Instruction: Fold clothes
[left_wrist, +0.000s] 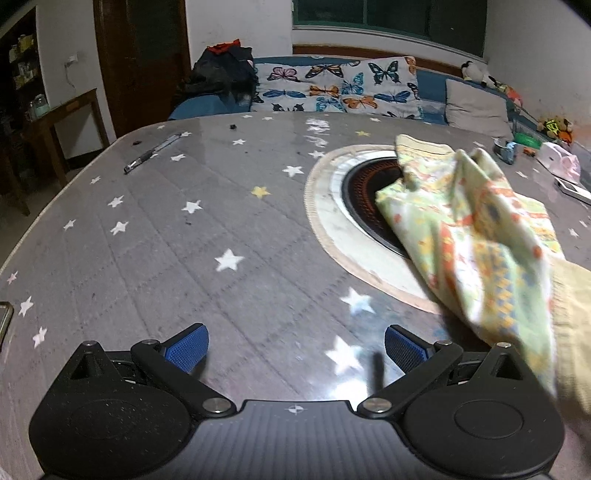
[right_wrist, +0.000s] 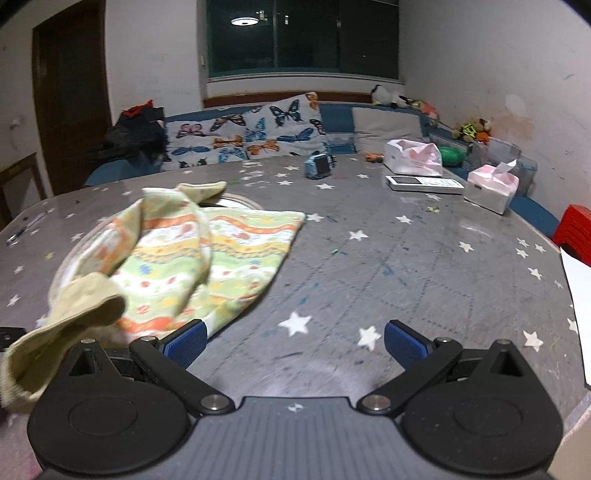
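A small pale-green garment with orange and yellow patterned bands lies crumpled on the grey star-print table, partly over a round inset. It sits to the right of my left gripper, which is open with nothing between its blue pads. In the right wrist view the same garment spreads left of centre, and its plain yellowish cuff hangs close over the left side of my right gripper. That gripper is open too, its jaws holding nothing.
A pen lies at the table's far left. A round dark inset with a pale rim sits mid-table. Tissue box, white remote, pink-white bag and a blue toy stand far right. A sofa with butterfly cushions runs behind.
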